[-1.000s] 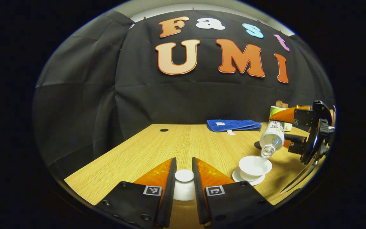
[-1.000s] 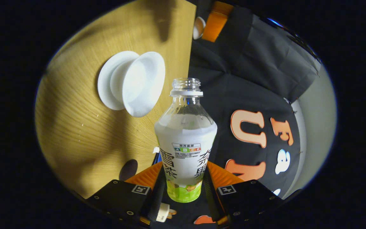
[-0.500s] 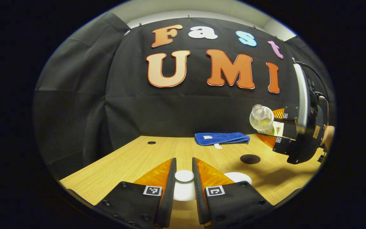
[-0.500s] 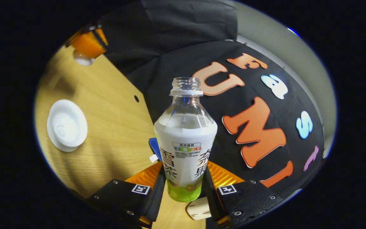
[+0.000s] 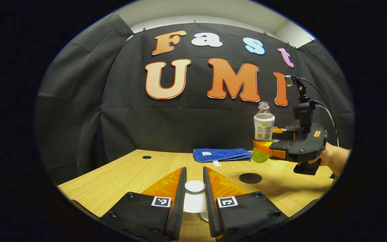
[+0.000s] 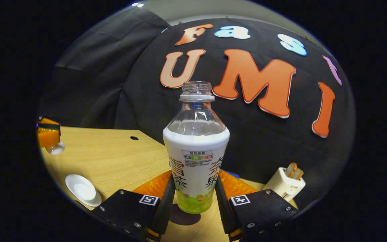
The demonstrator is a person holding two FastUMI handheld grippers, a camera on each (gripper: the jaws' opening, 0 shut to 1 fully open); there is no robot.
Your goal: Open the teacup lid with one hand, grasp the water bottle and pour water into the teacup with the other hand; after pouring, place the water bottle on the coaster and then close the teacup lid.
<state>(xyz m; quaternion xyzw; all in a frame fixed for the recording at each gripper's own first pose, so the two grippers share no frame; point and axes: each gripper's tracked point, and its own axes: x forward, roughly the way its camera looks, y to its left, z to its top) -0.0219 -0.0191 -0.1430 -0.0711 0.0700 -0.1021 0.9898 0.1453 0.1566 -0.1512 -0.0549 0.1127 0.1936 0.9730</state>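
My right gripper (image 6: 195, 174) is shut on the lower body of the water bottle (image 6: 196, 148), which stands upright with no cap, partly full. Just beneath it lies the dark round coaster (image 6: 183, 216). The white teacup (image 6: 81, 190) sits uncovered on its saucer at the lower left of the right gripper view. In the left gripper view my left gripper (image 5: 194, 181) is shut on the white teacup lid (image 5: 194, 198), held above the table. Farther right there, the right gripper (image 5: 264, 148) holds the bottle (image 5: 264, 126) above and behind the coaster (image 5: 250, 178).
A folded blue towel (image 5: 222, 154) lies at the back of the wooden table (image 5: 139, 171). A white box (image 6: 286, 185) with orange pieces stands at the right rear. A hand (image 5: 334, 158) grips the right gripper's handle.
The bottle has swung from tipped over the teacup to upright and has moved away to just over the coaster. The left gripper still holds the lid.
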